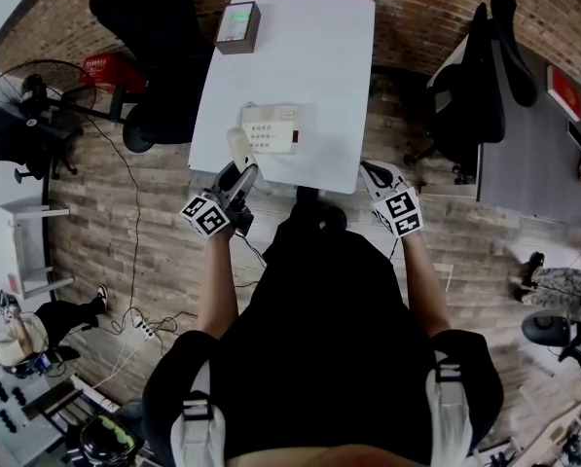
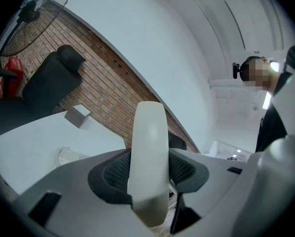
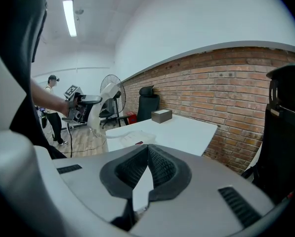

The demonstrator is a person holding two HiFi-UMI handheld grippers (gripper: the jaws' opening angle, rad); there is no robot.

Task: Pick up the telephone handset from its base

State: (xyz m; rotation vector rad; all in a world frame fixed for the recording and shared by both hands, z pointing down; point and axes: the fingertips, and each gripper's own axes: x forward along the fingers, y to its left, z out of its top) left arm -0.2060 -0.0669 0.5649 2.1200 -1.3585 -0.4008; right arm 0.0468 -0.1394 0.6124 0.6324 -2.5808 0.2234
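The cream handset (image 1: 237, 149) is off its base and held above the table's near left edge, with my left gripper (image 1: 243, 175) shut on its middle. In the left gripper view the handset (image 2: 148, 147) stands upright between both pads of the left gripper (image 2: 148, 174). The telephone base (image 1: 269, 127), cream with a keypad, lies on the white table (image 1: 309, 56) just beyond. My right gripper (image 1: 380, 177) hangs at the table's near right edge. Its pads meet at the tips with nothing between them in the right gripper view (image 3: 147, 157), which also shows the handset (image 3: 94, 118).
A grey box (image 1: 237, 25) sits at the table's far left corner. Black office chairs stand to the left (image 1: 163, 66) and right (image 1: 480, 86) of the table, and a fan (image 1: 37, 95) stands far left. A brick wall runs behind the table.
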